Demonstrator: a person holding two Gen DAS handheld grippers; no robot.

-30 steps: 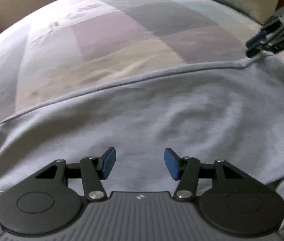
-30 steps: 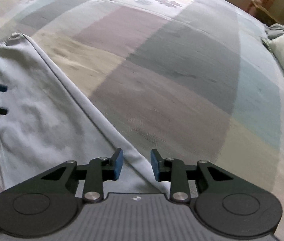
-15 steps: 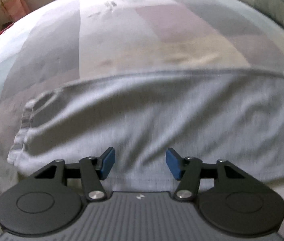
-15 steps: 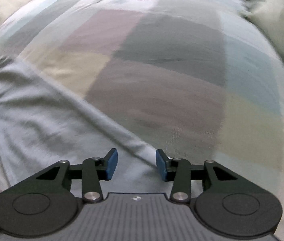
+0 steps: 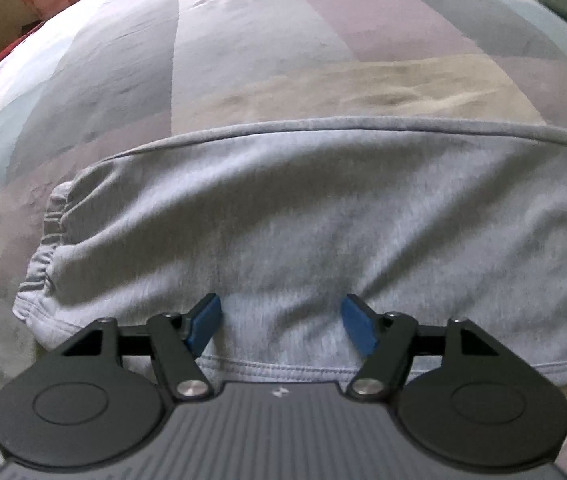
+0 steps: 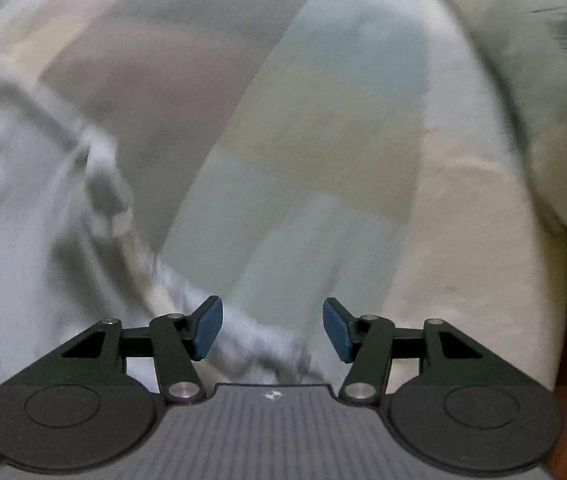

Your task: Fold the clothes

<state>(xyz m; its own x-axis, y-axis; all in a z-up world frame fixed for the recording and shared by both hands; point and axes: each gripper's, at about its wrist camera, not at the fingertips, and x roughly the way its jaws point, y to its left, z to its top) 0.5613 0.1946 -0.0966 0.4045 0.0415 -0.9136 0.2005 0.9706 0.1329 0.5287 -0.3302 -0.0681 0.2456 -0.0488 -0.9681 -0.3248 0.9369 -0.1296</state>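
Grey garment [image 5: 323,216] lies spread flat on the patchwork bed cover [image 5: 243,60], its gathered, elasticated end [image 5: 49,240] at the left of the left wrist view and its long seamed edge [image 5: 363,126] on the side away from the camera. Left gripper [image 5: 281,326] hangs just above the garment's near hem [image 5: 275,368]; its jaws are opening and stand apart, with cloth below them but nothing pinched. Right gripper [image 6: 271,328] hovers over the garment's opposite end, where a bunched corner [image 6: 243,336] and a pale drawcord or tape [image 6: 139,256] lie; its jaws are likewise opening, apart, gripping nothing. The right view is blurred, so the exact make of that corner cannot be told. A pillow [image 6: 543,80] sits beyond the garment, well clear of it.

Step in hand, as judged: taking fresh holds for the next fold. To do it well, each gripper should descend onto an edge of the garment, not its flat middle, and close on all layers together. Both holds should lie on the same long edge, so the cloth lifts evenly and the fold line runs straight. The loose cord is best tucked inside the garment.
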